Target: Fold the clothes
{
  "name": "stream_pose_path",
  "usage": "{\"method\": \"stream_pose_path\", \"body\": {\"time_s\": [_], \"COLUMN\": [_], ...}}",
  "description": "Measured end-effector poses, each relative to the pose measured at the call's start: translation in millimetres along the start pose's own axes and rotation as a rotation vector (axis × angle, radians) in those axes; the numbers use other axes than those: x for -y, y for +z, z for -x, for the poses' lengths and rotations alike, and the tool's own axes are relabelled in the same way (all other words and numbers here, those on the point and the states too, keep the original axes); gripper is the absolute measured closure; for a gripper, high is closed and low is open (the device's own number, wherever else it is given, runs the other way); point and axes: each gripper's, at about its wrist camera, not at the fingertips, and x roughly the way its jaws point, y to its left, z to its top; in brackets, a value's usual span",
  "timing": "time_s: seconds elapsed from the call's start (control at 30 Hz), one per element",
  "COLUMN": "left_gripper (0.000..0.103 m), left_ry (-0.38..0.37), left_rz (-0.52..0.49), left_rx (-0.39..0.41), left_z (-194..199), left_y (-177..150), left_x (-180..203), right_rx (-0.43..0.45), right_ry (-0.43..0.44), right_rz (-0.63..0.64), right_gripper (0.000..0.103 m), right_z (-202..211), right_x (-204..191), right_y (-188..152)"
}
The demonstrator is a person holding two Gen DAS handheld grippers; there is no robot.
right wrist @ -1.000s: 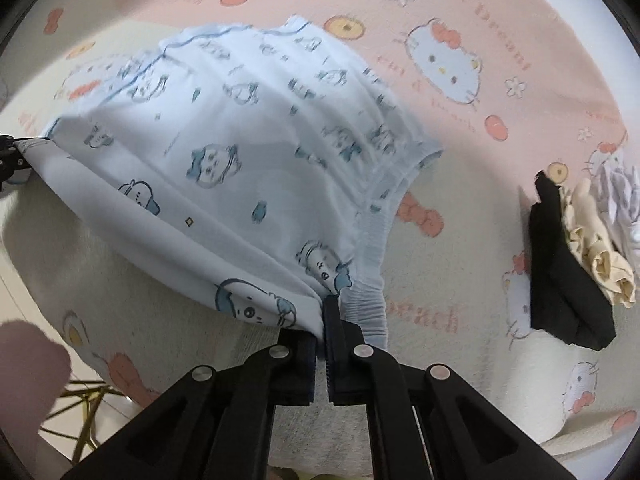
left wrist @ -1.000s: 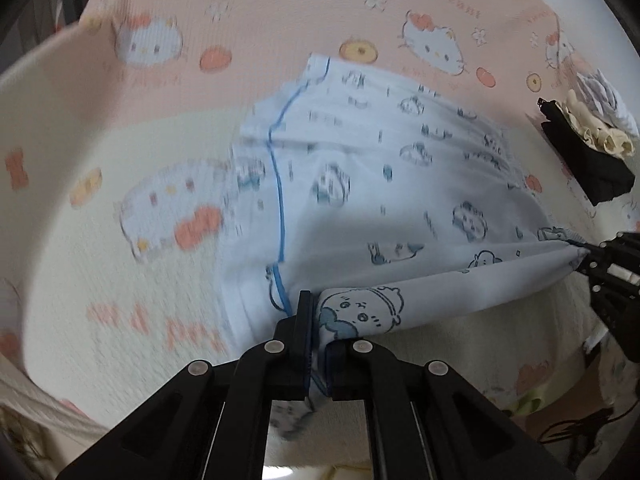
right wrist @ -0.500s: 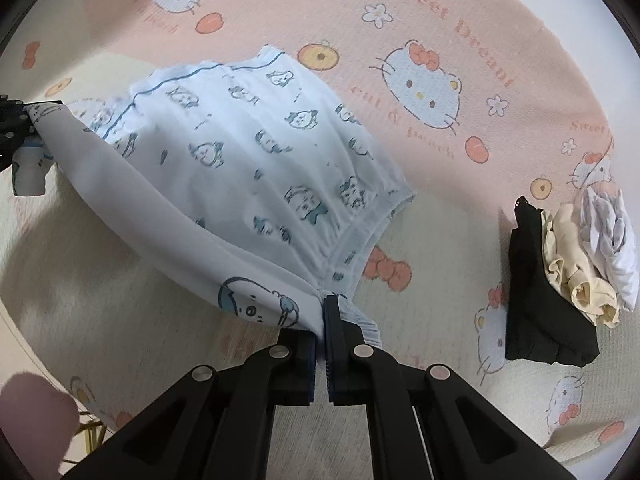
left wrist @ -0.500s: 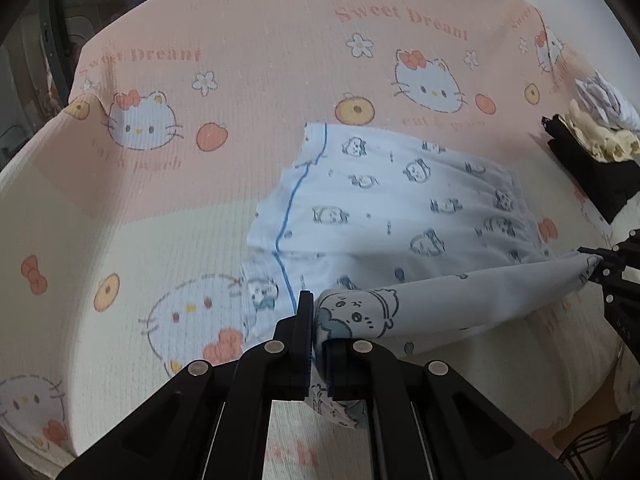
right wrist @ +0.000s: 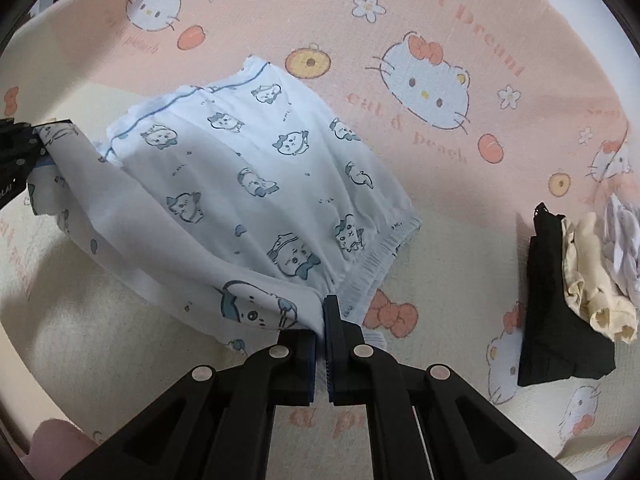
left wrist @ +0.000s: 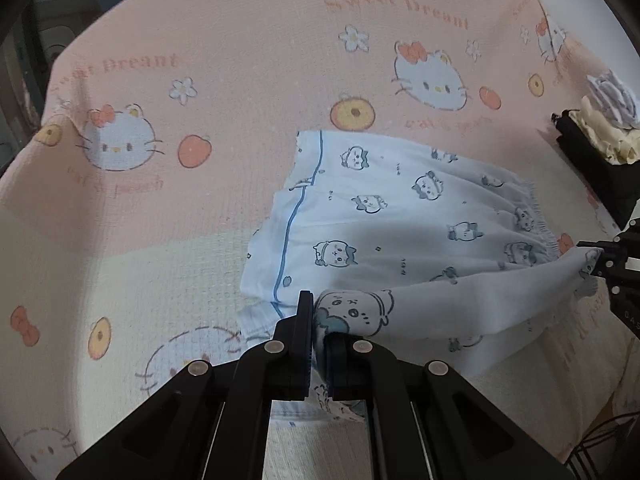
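Pink and cream blanket [left wrist: 248,80] with cat faces, flowers and oranges, spread across the whole surface, seen in both views.

Pale blue shorts [left wrist: 400,216] with small cartoon animals and a blue stripe near one edge, lying mid-blanket; far part flat on the blanket, near edge lifted off it and stretched between the two grippers. Gathered waistband [right wrist: 380,264] toward the right side, lying on the blanket just beyond the right gripper.

Pile of clothes [right wrist: 560,320] at the right edge of the blanket, well apart from the shorts: black piece underneath, cream piece and white piece on top.

Left gripper [left wrist: 318,344], low in its own view, jaws narrow and clamped on a fold of the shorts showing a large printed face. Seen at the far left of the right wrist view too, with the lifted corner of cloth at its tips.

Right gripper [right wrist: 323,332], jaws nearly together, pinching the lifted edge of the shorts beside the waistband. Visible at the right edge of the left wrist view, cloth held at its tips.
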Motion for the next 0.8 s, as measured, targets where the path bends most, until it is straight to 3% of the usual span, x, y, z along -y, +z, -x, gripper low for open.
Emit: {"method": "stream_pose_path", "body": {"time_s": [0.13, 0.23, 0.3, 0.4, 0.43, 0.47, 0.7, 0.8], "left_gripper": [0.100, 0.099, 0.095, 0.062, 0.043, 0.037, 0.037, 0.037], "left_ry": [-0.050, -0.178, -0.257, -0.312, -0.322, -0.319, -0.326, -0.447], "left_rz": [0.006, 0.119, 0.239, 0.368, 0.391, 0.396, 0.398, 0.410], "left_rx": [-0.077, -0.158, -0.193, -0.180, -0.171, -0.172, -0.179, -0.203], "left_z": [-19.6, -34.4, -39.5, -34.8, -32.3, -30.3, -16.9, -16.5], "left_y": [0.2, 2.1, 2.5, 1.0, 0.9, 0.8, -1.7, 0.8], "left_x": [-0.1, -16.5, -32.9, -52.6, -58.0, -60.7, -72.9, -76.6], "right_rx": [-0.028, -0.034, -0.028, -0.023, -0.020, -0.026, -0.053, -0.061], "right_ry": [0.025, 0.070, 0.094, 0.101, 0.103, 0.106, 0.109, 0.175], "right_rz": [-0.022, -0.064, -0.088, -0.112, -0.122, -0.133, -0.240, -0.310], "right_gripper": [0.100, 0.091, 0.075, 0.034, 0.032, 0.032, 0.032, 0.032], "right_z": [-13.0, -17.5, -16.6, -12.4, -10.6, -10.2, -6.6, -4.1], "right_x": [4.2, 11.0, 16.0, 23.3, 26.4, 29.6, 52.6, 61.5], "right_y": [2.4, 0.6, -1.0, -1.2, -1.3, -1.3, -6.4, -14.2]}}
